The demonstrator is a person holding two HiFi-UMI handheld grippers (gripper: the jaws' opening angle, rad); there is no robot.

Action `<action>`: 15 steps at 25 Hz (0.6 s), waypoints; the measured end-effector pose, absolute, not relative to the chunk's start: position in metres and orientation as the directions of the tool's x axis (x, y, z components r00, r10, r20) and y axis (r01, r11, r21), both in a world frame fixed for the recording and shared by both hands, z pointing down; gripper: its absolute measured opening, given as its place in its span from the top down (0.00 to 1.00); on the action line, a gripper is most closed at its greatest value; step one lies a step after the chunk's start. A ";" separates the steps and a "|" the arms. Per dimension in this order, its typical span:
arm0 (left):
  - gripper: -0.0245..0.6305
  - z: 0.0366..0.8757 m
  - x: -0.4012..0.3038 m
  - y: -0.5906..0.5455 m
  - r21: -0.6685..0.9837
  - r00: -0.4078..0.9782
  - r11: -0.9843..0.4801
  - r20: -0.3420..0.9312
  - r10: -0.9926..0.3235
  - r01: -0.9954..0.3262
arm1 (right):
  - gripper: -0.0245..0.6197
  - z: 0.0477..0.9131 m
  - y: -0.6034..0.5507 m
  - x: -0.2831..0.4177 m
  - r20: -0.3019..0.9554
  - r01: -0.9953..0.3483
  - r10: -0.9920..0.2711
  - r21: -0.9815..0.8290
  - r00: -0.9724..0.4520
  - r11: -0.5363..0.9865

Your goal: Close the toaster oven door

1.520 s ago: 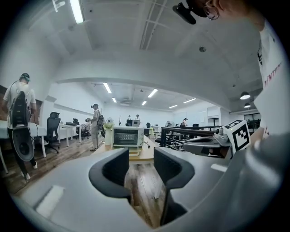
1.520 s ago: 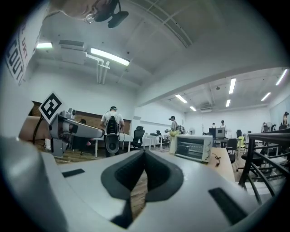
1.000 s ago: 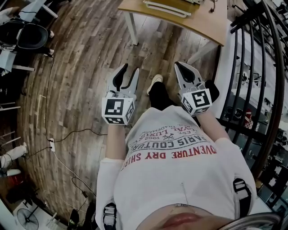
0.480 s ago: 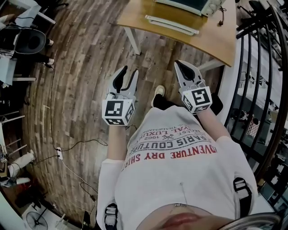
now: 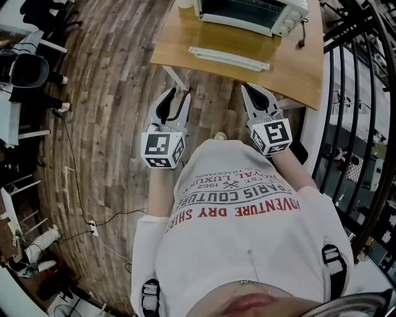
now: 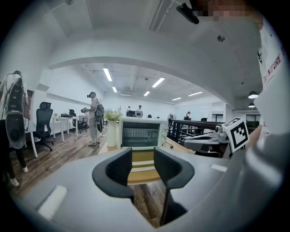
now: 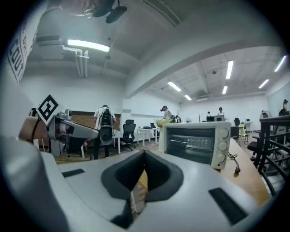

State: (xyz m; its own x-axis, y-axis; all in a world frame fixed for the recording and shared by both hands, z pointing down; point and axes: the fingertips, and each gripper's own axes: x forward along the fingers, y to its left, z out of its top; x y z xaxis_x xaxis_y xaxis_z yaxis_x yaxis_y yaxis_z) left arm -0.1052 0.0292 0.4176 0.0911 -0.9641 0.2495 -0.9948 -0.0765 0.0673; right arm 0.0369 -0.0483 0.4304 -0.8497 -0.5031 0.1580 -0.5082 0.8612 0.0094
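A white toaster oven stands at the far side of a wooden table. In front of it lies a white bar, which looks like the edge of the lowered door. Both grippers hover at the table's near edge, short of the oven and touching nothing. My left gripper is open with an empty gap; through that gap in the left gripper view I see the oven. My right gripper has its jaws together; in the right gripper view the oven stands ahead to the right.
A black metal railing runs along the right side. A white vase with flowers stands left of the oven, and a power cord trails on its right. Cables cross the wood floor, office chairs stand at left, and people stand far back.
The person has stepped forward: the table and oven have come nearer and the grippers now reach the table's near edge. Neither gripper's jaws have changed.
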 end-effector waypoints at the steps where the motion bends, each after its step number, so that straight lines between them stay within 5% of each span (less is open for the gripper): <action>1: 0.72 0.421 -0.106 0.020 0.072 0.098 -0.082 0.255 -0.962 -0.994 | 0.95 0.432 -0.056 0.037 0.160 -0.513 -0.508 0.009 -0.846 0.858; 15: 0.72 0.513 -0.138 -0.079 0.181 0.213 -0.154 0.376 -0.902 -0.971 | 0.95 0.463 -0.130 0.030 0.220 -0.656 -0.636 -0.024 -0.739 0.754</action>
State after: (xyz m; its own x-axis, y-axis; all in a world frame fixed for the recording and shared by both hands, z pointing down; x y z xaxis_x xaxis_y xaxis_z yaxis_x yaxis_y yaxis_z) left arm -0.1381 -0.0790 0.5132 0.2134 -0.9017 0.3760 -0.9713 -0.1544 0.1809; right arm 0.0304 -0.1300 0.4626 -0.7395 -0.6363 0.2197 -0.6562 0.7542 -0.0242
